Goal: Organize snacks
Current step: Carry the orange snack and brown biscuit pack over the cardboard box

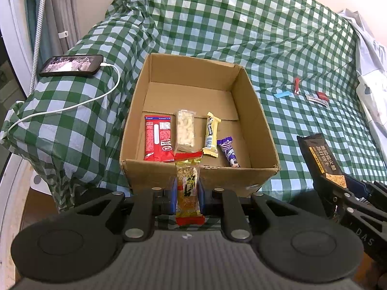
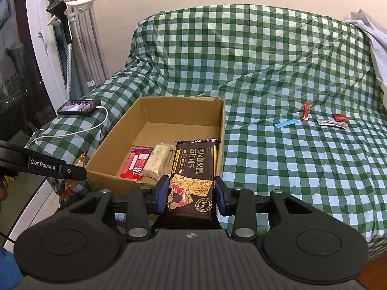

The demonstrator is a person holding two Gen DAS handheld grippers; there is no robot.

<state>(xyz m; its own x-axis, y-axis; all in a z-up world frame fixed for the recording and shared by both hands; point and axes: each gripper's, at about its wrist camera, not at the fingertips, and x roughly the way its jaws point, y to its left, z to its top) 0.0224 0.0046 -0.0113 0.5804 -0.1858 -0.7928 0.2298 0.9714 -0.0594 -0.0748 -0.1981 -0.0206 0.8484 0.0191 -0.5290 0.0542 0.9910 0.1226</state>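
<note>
Left gripper (image 1: 187,194): clamps a peanut bar (image 1: 188,188) at the cardboard box (image 1: 256,111) near rim.
Right gripper (image 2: 191,194): grips a dark cracker pack (image 2: 193,176) just short of the box.
Risk: a release too soon could drop either outside the near wall.
Far: small sachets (image 2: 331,123) lie loose on the checked cloth.

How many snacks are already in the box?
4, in a row near the front wall of the box: red pack, white bar, yellow bar, purple bar. The front wall may hide others.

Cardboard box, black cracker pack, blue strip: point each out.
Cardboard box (image 1: 261,111), left wrist view, right wall.
Black cracker pack (image 2: 193,169), right wrist view, front middle.
Blue strip (image 2: 286,123), right wrist view, middle.
</note>
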